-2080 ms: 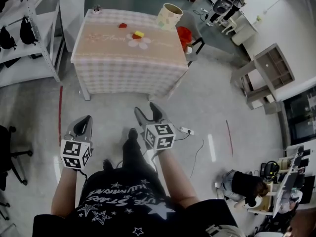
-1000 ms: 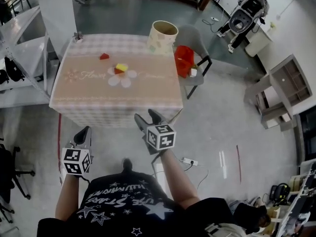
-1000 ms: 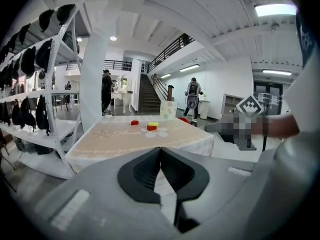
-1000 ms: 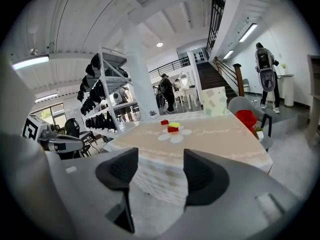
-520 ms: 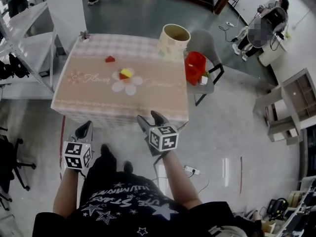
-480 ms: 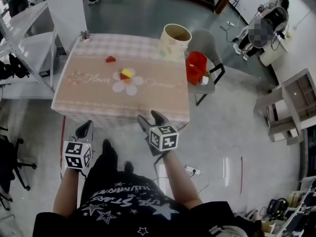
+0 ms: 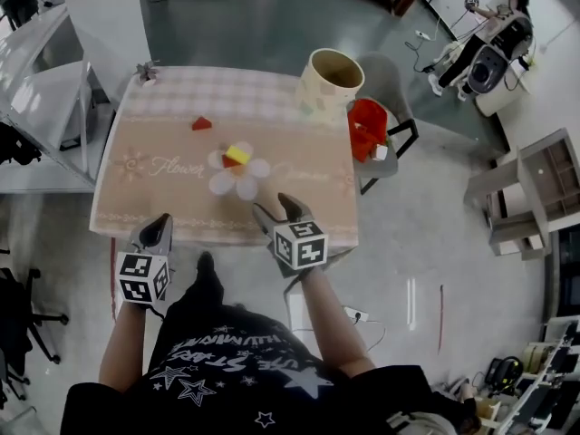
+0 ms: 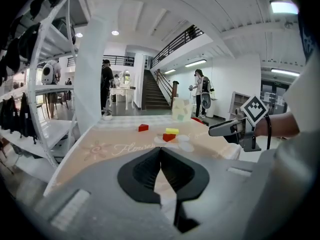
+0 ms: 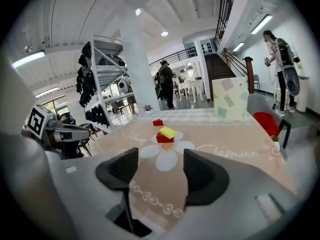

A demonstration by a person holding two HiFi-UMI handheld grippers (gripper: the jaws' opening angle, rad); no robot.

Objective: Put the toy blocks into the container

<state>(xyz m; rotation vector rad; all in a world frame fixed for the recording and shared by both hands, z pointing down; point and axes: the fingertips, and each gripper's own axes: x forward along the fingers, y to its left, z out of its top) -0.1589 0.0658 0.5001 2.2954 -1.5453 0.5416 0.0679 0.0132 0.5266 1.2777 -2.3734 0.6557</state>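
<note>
A table [image 7: 145,198] with a pink flowered cloth stands ahead of me. On it lie a lone red block [image 7: 201,123] and a yellow block [image 7: 237,155] leaning on another red block [image 7: 228,162]. The beige container [image 7: 331,80] stands upright and open at the table's far right corner. My left gripper [image 7: 159,227] is shut and empty at the near edge, left of the blocks. My right gripper [image 7: 275,207] is open and empty over the near edge. Its view shows the yellow block [image 9: 167,132] straight ahead, the container [image 9: 229,98] to the right.
A grey chair with a red bag [image 7: 365,130] stands right of the table, beside the container. White shelving [image 7: 36,80] and a pillar are to the left. A small object [image 7: 146,71] sits on the far left corner. People stand in the background.
I have walked up to the table. Both grippers, over the floor before, now reach the table's near edge. Their jaws have not changed.
</note>
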